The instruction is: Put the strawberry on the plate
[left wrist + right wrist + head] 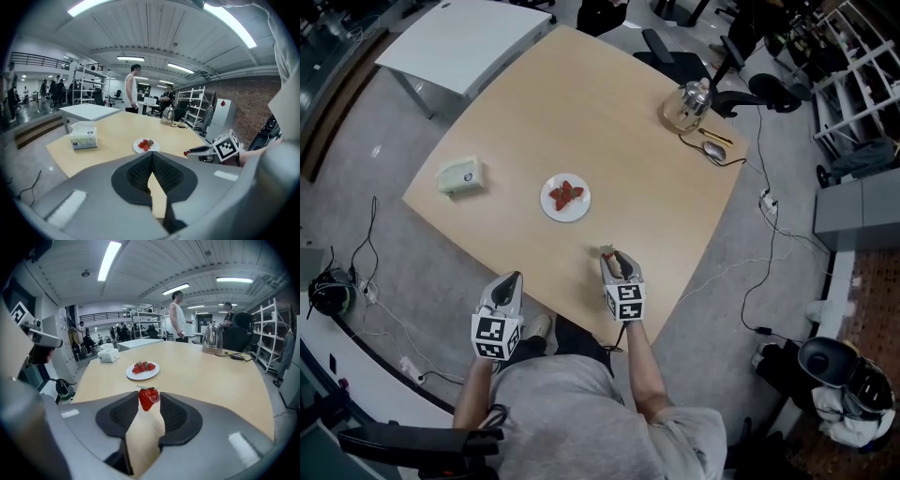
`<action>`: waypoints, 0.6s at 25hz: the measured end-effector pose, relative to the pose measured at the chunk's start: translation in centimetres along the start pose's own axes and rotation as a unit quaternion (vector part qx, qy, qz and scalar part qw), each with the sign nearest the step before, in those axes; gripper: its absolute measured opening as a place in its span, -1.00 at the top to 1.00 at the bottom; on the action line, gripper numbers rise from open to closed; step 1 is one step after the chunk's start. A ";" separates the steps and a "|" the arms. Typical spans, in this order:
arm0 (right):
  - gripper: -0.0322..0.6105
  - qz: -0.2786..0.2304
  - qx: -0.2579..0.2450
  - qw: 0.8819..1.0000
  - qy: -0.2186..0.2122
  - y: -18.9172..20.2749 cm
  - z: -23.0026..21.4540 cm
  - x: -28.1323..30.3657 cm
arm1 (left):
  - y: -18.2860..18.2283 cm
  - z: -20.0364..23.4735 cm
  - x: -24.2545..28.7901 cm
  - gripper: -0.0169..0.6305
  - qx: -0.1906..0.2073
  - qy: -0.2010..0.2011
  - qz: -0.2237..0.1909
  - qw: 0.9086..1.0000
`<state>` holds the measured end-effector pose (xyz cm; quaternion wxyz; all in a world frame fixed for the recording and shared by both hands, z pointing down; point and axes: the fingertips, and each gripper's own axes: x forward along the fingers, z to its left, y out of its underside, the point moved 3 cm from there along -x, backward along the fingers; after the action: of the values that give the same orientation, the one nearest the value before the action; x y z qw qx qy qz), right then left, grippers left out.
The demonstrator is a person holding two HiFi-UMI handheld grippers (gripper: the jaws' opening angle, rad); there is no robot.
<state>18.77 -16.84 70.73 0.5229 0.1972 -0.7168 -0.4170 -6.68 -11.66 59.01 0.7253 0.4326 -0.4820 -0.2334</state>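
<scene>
A red strawberry (148, 398) with a green cap sits between the tips of my right gripper (149, 399), which is shut on it above the near part of the wooden table (619, 131). In the head view the right gripper (613, 255) hangs over the table's near edge, short of the white plate (551, 208). That plate (143, 375) holds several strawberries (566, 194) near the table's middle. My left gripper (514, 277) hovers off the table's near edge with its jaws shut and nothing in them; from its own view the plate (146, 146) lies ahead.
A tissue box (460, 175) lies at the table's left. A glass kettle (687, 105) and a small dark object with a cable (713, 148) stand at the far right corner. A white table (461, 42) is beyond, and a person (178, 319) stands past the far edge.
</scene>
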 end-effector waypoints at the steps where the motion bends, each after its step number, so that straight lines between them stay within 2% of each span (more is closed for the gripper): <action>1: 0.43 -0.003 -0.001 1.000 -0.003 -0.5 0.3 0.2 | 0.1 0.3 -0.3 0.89 -0.002 -0.004 -0.001 1.000; 15: 0.43 -0.018 -0.052 0.997 -0.050 -7.0 3.0 6.9 | 1.8 3.9 -4.3 0.89 -0.038 -0.064 -0.009 0.997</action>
<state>12.34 -24.64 68.77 0.4882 0.1617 -0.7156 -0.4727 -12.19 -9.01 59.02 0.7065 0.3935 -0.5143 -0.2856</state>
